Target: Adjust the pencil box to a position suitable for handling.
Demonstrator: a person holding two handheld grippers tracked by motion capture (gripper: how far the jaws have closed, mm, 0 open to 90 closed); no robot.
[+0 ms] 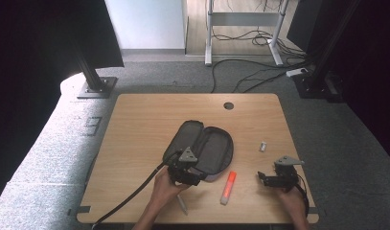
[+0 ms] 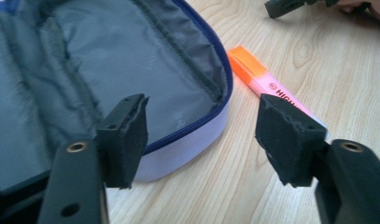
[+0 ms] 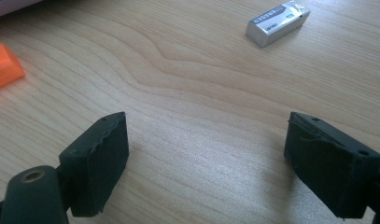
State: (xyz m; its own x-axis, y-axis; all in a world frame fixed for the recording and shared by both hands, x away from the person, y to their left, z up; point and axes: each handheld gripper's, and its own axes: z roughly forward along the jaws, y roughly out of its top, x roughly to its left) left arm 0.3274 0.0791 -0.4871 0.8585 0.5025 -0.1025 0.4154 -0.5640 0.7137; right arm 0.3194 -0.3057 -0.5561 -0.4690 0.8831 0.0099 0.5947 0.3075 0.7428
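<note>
1. Nearest us are two forearms, one gripper in each hand. Our left gripper [image 1: 187, 171] hangs over the near edge of the case [image 1: 202, 149], jaws released with nothing between them. Our right gripper [image 1: 275, 178] rests low over bare table [image 1: 135, 120], jaws spread and empty too.
2. Where things lie — the case sits open at mid-table, its grey lining up. In the left gripper view the highlighter [image 2: 267, 88] lies just beside the case's rim, touching or nearly so. The eraser [image 3: 277, 17] lies apart, to the far right.
3. We judge the step to be packing the case: the left jaws look freshly let go, and the highlighter seems the next thing to lift.
4. That move calls for turning the left jaws across the highlighter's barrel, closing, then carrying it over the rim.
5. Count — one case, one highlighter, one eraser, and one thin pale stick [image 1: 183, 205] by the left wrist, perhaps a pen.
</note>
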